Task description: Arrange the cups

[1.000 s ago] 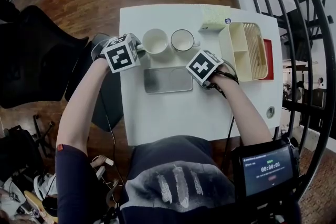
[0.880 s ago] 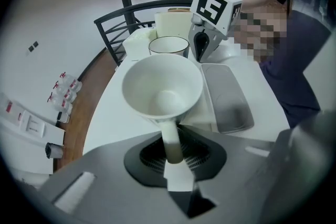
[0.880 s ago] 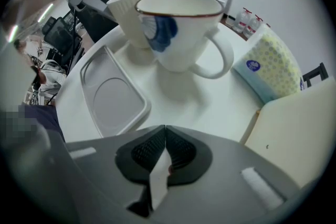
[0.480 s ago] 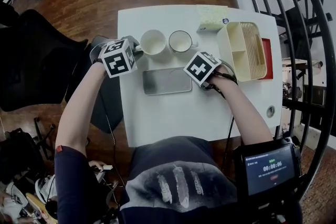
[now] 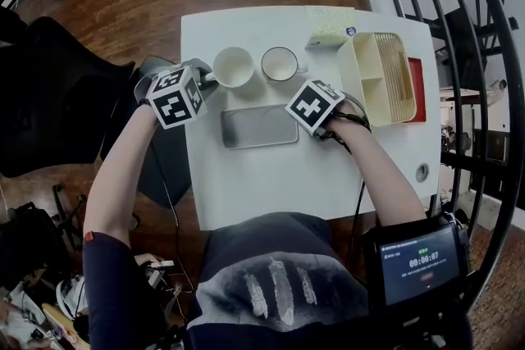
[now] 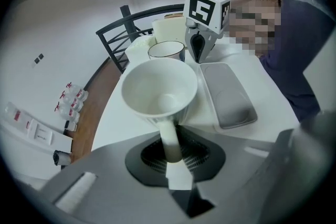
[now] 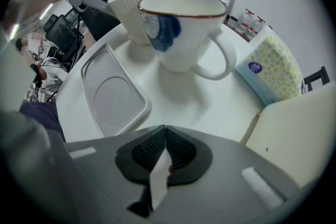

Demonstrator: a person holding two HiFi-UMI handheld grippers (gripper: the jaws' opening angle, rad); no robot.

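On the white table point(image 5: 246, 184) stand two cups side by side. The plain white cup point(image 5: 233, 66) point(image 6: 157, 86) is on the left, and my left gripper point(image 5: 205, 77) point(image 6: 176, 152) has just been closing its jaws, now shut on that cup's handle. To its right stands the cup with a brown rim and a blue mark point(image 5: 280, 63) point(image 7: 181, 29), its handle towards the right. My right gripper point(image 5: 316, 106) point(image 7: 165, 139) points down at the table just in front of this cup, shut, with nothing between its pads.
A grey oval tray point(image 5: 259, 127) point(image 7: 113, 94) lies in front of the cups, between the grippers. A cream organiser point(image 5: 380, 78) and a tissue pack point(image 5: 330, 29) point(image 7: 273, 71) sit at the right. A black chair point(image 5: 57, 94) stands left of the table.
The left gripper's marker cube has rolled a little at the white cup's handle. The cups, the tray and the right gripper keep their places on the table.
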